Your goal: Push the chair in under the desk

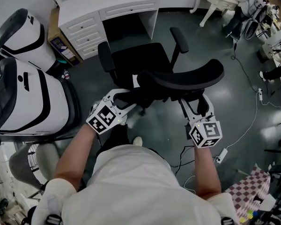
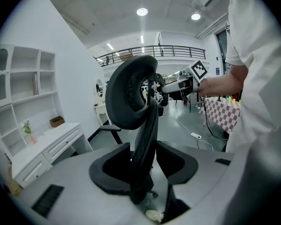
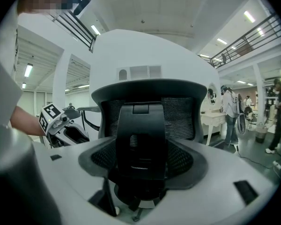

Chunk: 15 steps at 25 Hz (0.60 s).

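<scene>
— Where's the office chair (image 1: 145, 64)?
— Just off the front edge of the white bench (image 1: 107, 6), facing its kneehole (seat not under it).
— And the tools?
— Left tool (image 1: 123, 99) released, jaws wide around the backrest (image 1: 187, 76) edge. Right tool (image 1: 196, 104) released too, straddling the back's spine (image 3: 141, 139).

Person's wearing a plain white short-sleeved tee (image 1: 131, 182). The left claw (image 1: 123, 99) and right claw (image 1: 195, 103) are both white plastic with dark inner pads. Each one's topped with black-and-white square markers.
</scene>
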{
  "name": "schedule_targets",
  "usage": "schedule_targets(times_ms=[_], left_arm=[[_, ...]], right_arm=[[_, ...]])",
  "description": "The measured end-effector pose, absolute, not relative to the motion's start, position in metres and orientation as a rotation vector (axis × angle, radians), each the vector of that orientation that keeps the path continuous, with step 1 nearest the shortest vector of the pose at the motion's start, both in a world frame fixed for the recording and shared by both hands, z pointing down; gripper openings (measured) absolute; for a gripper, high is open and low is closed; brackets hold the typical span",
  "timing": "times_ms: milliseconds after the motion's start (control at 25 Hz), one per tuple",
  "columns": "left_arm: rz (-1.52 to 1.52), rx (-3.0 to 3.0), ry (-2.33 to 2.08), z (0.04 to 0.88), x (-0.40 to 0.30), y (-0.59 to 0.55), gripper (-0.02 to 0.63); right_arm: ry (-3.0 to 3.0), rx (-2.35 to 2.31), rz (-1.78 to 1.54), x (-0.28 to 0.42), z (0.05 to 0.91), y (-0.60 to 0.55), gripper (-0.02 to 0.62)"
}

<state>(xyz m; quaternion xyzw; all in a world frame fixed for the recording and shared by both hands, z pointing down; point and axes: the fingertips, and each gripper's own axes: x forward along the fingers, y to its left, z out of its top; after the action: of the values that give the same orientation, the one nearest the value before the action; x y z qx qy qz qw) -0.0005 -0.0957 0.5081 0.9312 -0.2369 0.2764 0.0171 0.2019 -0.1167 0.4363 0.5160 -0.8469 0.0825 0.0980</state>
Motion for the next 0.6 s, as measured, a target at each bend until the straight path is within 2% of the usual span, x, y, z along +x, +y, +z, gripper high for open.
schedule_targets(times_ms=[600], left_arm=[[0.871, 2.919, -0.723, 0.508, -0.02, -0.152, 0.169]], right_arm=[[-2.485, 1.523, 0.262, 0.184, 0.44, -0.171, 0.296]])
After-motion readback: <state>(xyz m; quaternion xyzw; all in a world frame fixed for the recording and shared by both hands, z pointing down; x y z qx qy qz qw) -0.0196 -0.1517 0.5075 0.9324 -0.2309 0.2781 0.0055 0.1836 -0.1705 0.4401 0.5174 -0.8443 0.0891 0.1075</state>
